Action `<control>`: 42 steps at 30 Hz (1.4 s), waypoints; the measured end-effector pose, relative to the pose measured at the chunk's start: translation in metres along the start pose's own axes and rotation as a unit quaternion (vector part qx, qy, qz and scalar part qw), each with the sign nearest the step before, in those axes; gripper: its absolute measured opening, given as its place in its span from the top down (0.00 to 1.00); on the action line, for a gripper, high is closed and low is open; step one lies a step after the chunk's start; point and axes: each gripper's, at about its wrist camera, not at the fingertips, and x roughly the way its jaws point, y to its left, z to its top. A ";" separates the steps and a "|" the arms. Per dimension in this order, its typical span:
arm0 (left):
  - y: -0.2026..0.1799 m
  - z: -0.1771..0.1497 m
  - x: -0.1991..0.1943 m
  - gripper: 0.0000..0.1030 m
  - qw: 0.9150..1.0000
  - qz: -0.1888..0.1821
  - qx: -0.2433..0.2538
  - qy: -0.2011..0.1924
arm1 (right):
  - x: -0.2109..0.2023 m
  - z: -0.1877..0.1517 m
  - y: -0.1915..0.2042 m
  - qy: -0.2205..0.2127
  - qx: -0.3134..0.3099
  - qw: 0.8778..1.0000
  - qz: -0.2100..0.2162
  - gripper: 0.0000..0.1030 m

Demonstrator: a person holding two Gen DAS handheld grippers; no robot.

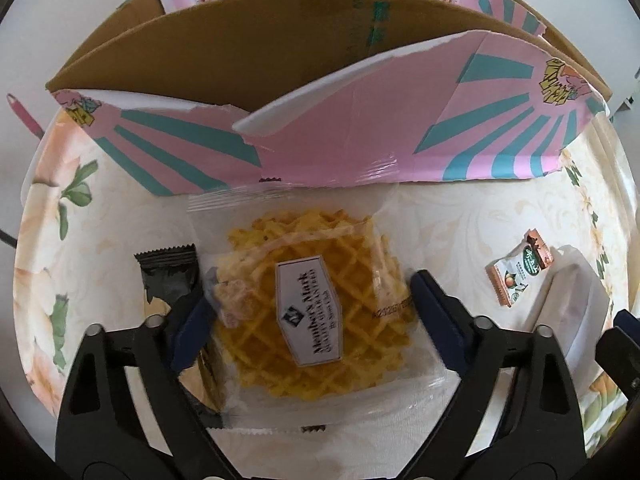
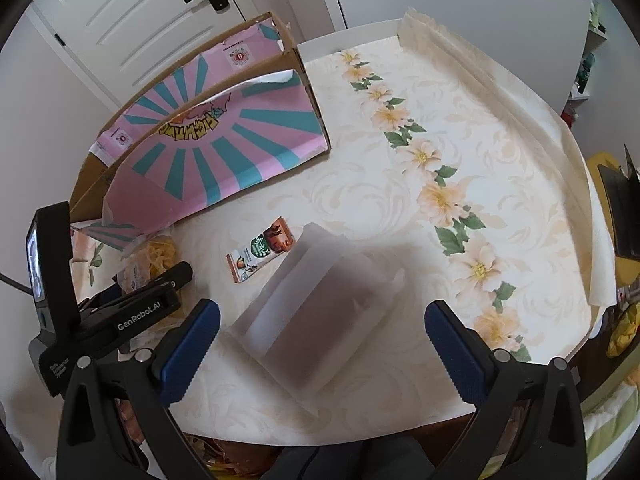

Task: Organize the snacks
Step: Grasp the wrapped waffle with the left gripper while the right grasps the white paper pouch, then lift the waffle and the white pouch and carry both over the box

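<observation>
Left gripper (image 1: 310,304) has its blue fingers (image 1: 438,316) straddling the waffle cookie pack (image 1: 308,300), one on each side. They look right up against the clear wrapper edges, but I can't honestly tell if they're pressing yet or just bracketing it. The gap is wide, about as wide as the pack itself.

That pack is going to be light and crinkly, with slippery film and a brittle lattice cookie inside, so I'd squeeze gently. Best bet is across the cookie's width where the fingers sit now, since the loose film ends would just slide out.

Right gripper (image 2: 322,344) is spread wide with nothing in it, hovering over a white frosted packet (image 2: 316,312) that lies flat on the desk (image 2: 400,200). That one looks soft and pillowy; grabbing across its short side seems easiest.

Further out: a black sachet (image 1: 170,276) lies just left of the waffle pack, partly under the left finger. A small orange-and-green snack (image 2: 262,254) sits between the two grippers. The open pink-and-teal cardboard box (image 1: 360,132) stands right behind the waffle pack, presumably where things end up.
</observation>
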 end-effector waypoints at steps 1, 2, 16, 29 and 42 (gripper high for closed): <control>-0.001 0.001 -0.001 0.19 1.000 -0.001 0.004 0.000 | 0.001 0.000 0.001 0.000 0.001 1.000 -0.002 0.01; -0.001 0.000 -0.002 0.20 1.000 -0.001 0.007 0.001 | 0.002 0.000 0.002 0.001 0.003 1.000 -0.006 0.01; -0.005 0.002 -0.013 0.23 0.998 -0.042 0.040 0.005 | 0.033 -0.001 0.014 0.022 0.036 0.997 -0.061 0.17; 0.006 0.002 -0.035 0.23 0.998 -0.049 0.043 -0.007 | 0.041 -0.003 0.040 0.003 -0.037 0.994 -0.106 0.29; 0.009 -0.016 -0.068 0.23 0.998 -0.047 0.023 -0.029 | 0.019 -0.004 0.028 -0.019 -0.043 0.997 -0.058 0.35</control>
